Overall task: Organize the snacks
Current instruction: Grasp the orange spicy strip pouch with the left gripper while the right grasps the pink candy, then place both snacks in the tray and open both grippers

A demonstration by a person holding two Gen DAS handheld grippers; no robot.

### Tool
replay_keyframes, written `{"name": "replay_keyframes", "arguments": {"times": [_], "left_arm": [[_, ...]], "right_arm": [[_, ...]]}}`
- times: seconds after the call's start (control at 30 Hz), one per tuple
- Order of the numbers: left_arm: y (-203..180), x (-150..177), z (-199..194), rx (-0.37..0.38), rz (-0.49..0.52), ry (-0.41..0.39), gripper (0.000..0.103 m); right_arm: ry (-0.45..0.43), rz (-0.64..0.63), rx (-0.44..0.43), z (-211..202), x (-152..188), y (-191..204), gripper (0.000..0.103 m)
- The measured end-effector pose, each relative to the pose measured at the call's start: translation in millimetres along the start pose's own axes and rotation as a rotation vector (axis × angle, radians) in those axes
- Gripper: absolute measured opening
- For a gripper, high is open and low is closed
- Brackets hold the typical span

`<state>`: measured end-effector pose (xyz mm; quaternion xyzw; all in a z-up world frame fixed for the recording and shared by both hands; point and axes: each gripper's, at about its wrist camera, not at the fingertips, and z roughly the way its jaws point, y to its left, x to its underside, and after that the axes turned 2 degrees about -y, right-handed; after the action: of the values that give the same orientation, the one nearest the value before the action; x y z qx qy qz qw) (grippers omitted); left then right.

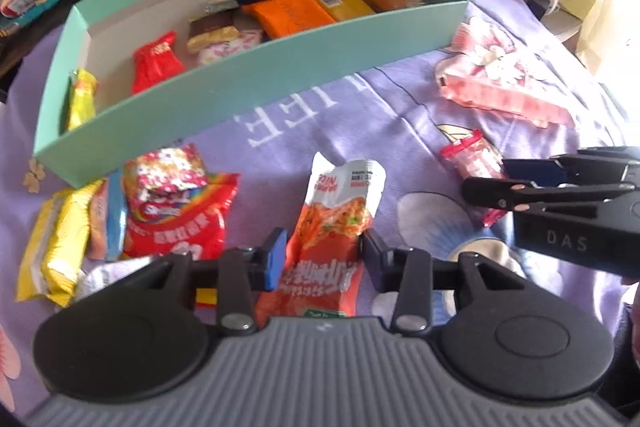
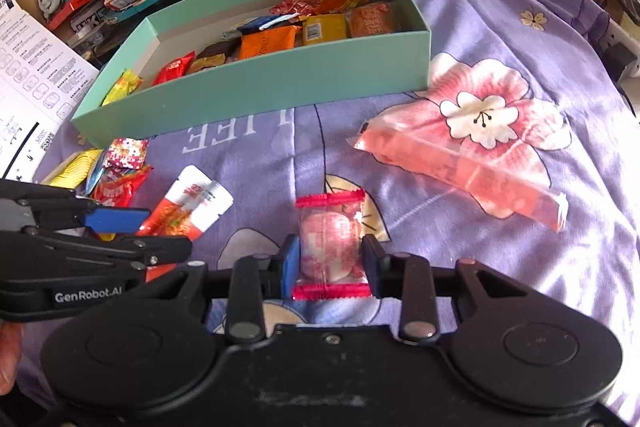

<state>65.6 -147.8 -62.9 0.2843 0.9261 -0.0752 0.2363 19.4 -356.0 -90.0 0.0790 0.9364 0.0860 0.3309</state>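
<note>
Orange noodle-snack sachet (image 1: 332, 227) pinched in our left gripper (image 1: 323, 259), red-edged candy (image 2: 329, 247) in our right gripper (image 2: 330, 263); we lift both straight, then clear the teal box (image 1: 256, 83) wall.

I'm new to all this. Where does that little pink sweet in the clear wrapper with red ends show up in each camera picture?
Left wrist view: the pink sweet lies at the right edge, partly hidden behind the right hand-held gripper.
Right wrist view: it sits low in the centre, between that gripper's fingers.
Shared landmark: the green box of snacks, beyond it in both.
</note>
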Motion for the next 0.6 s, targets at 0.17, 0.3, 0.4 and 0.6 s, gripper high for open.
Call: {"name": "replay_keyframes", "arguments": {"times": [0.17, 0.3, 0.4, 0.6], "left_arm": [[3, 4, 3, -0.018, 0.000, 0.028, 0.058], [4, 6, 4, -0.033, 0.004, 0.030, 0.063], [1, 8, 2, -0.025, 0.023, 0.021, 0.051], [-2, 7, -8, 0.000, 0.008, 0.007, 0.030]], "right_arm": [[-0.007, -0.018, 0.011, 0, 2, 3, 0.034], [-0.018, -0.028, 0.021, 0, 4, 6, 0.034], [-0.023, -0.019, 0.029, 0, 5, 7, 0.034], [-0.003, 0.029, 0.010, -6, 3, 5, 0.030]]}}
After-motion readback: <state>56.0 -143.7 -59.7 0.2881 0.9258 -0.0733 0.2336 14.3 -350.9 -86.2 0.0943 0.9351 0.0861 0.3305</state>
